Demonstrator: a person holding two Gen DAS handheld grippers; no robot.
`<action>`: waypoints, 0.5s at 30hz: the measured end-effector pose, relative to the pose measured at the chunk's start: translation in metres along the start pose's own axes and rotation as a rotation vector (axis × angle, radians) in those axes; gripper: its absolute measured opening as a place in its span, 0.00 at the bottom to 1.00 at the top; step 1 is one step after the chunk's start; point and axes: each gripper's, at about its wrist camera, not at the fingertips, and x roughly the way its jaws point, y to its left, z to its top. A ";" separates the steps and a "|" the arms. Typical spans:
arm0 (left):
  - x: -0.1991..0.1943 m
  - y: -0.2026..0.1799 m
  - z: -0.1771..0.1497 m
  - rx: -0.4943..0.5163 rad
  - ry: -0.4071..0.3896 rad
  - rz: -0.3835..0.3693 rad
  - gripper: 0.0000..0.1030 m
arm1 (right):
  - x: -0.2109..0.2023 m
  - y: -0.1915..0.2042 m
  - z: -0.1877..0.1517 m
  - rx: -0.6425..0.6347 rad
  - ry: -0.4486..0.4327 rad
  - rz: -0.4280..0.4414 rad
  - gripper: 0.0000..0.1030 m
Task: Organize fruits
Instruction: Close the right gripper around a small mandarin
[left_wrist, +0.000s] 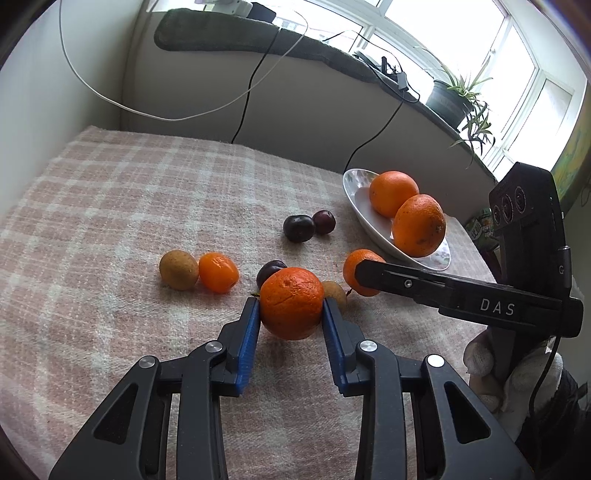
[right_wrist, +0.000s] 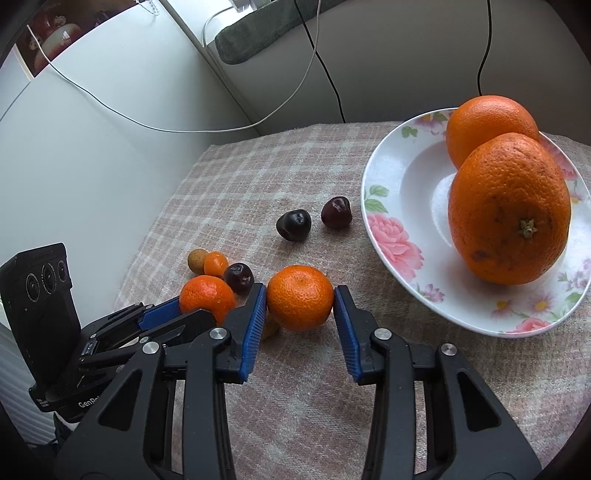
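Mandarins in both claws. Left gripper (left_wrist: 290, 308) is clamped on a mandarin (left_wrist: 291, 302): both blue pads (left_wrist: 248, 336) press its sides, and the fruit sits low over the pink checked cloth (left_wrist: 110, 221). Right gripper (right_wrist: 300, 295) brackets a second mandarin (right_wrist: 300, 297); the left pad touches the peel, the right pad is at the peel with at most a sliver of gap, so a firm grip cannot be confirmed. That mandarin rests on the cloth, near the plate.

Floral plate (right_wrist: 391, 206) at the right edge of the cloth holds two large oranges (right_wrist: 509, 210), touching each other, one behind the other.

Loose on the cloth:
- two dark cherries (right_wrist: 293, 225) side by side, between the plate and the grippers
- a third cherry (right_wrist: 239, 277) just behind the left gripper's mandarin
- a brown longan (left_wrist: 178, 269) touching a kumquat (left_wrist: 218, 272), off to the left
- another small brown fruit (left_wrist: 335, 293) partly hidden behind the left gripper's right pad.

A white-gloved hand (left_wrist: 491, 373) holds the right gripper's handle in the left wrist view. Cables hang from the windowsill above; a potted plant (left_wrist: 454, 96) stands on the sill.
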 end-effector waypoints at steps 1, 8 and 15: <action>-0.001 -0.001 0.001 0.001 -0.002 -0.002 0.31 | -0.002 -0.001 0.000 0.000 -0.002 0.002 0.38; 0.000 -0.010 0.008 0.015 -0.014 -0.012 0.31 | -0.019 0.000 -0.005 -0.018 -0.026 0.006 0.38; 0.003 -0.021 0.017 0.032 -0.025 -0.025 0.31 | -0.043 -0.005 -0.009 -0.032 -0.068 -0.001 0.38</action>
